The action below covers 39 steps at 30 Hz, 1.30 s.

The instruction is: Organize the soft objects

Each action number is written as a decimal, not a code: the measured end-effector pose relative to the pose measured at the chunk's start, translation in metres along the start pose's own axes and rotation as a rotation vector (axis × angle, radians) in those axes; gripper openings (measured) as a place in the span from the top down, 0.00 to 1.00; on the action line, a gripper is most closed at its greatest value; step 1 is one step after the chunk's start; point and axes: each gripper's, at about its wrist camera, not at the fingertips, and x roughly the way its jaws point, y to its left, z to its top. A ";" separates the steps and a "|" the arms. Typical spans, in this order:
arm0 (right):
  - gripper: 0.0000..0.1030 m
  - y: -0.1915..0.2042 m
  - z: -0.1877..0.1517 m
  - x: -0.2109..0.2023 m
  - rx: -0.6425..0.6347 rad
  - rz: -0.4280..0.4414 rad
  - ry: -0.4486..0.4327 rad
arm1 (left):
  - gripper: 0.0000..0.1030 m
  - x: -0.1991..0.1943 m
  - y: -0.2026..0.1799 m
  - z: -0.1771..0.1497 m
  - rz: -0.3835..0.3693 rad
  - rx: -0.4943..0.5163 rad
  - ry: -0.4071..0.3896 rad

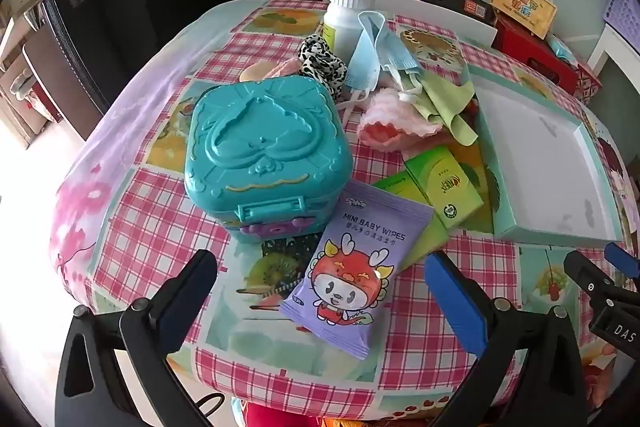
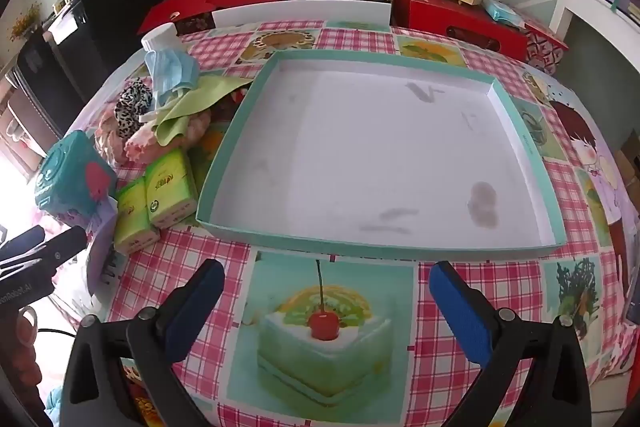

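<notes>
A: We are hovering the left gripper (image 1: 320, 291) over the purple baby wipes pack (image 1: 354, 269) at lower centre of the left wrist view, jaws spread as wide as they go, holding nothing.

B: And the right gripper (image 2: 326, 301) is hanging just as wide and empty, below the teal tray (image 2: 524, 143) filling the middle of its view.

A: We are judging the wipes as light, squashy and slick-wrapped, so we are planning to pinch across the narrow width, not the sealed ends.

B: The two green tissue packs (image 1: 442, 183) beside it are looking firmer; we take them across the short sides.

A: The blue face mask (image 1: 374, 49), green cloth (image 1: 450, 101) and pink knit (image 1: 394, 125) in the upper-centre heap are floppy; we are expecting to bunch a fold.
</notes>
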 end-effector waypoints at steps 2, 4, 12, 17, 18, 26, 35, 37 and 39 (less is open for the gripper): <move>0.00 0.000 0.000 0.000 0.005 0.009 -0.003 | 0.00 0.000 0.000 0.000 -0.003 0.006 -0.001; 0.00 0.000 0.000 0.000 0.004 0.007 -0.006 | 0.00 0.000 0.001 0.000 -0.003 0.012 0.000; 0.00 -0.003 0.002 -0.004 -0.005 0.004 -0.011 | 0.00 0.001 0.001 0.001 0.017 0.013 0.011; 0.00 -0.002 0.001 -0.005 -0.012 -0.003 -0.017 | 0.00 0.002 0.001 0.001 0.019 0.013 0.019; 0.00 -0.002 0.001 -0.005 -0.012 -0.002 -0.016 | 0.00 0.002 0.001 0.001 0.020 0.013 0.019; 0.00 -0.002 0.001 -0.006 -0.013 -0.004 -0.017 | 0.00 0.003 0.001 0.001 0.017 0.018 0.027; 0.00 -0.004 0.001 -0.006 -0.013 -0.005 -0.013 | 0.00 0.003 -0.004 0.000 0.006 0.030 0.022; 0.00 -0.004 0.001 -0.006 -0.013 -0.005 -0.014 | 0.00 0.003 -0.003 0.000 0.001 0.026 0.019; 0.00 -0.004 0.001 -0.006 -0.013 -0.005 -0.013 | 0.00 0.003 -0.002 0.000 -0.002 0.020 0.016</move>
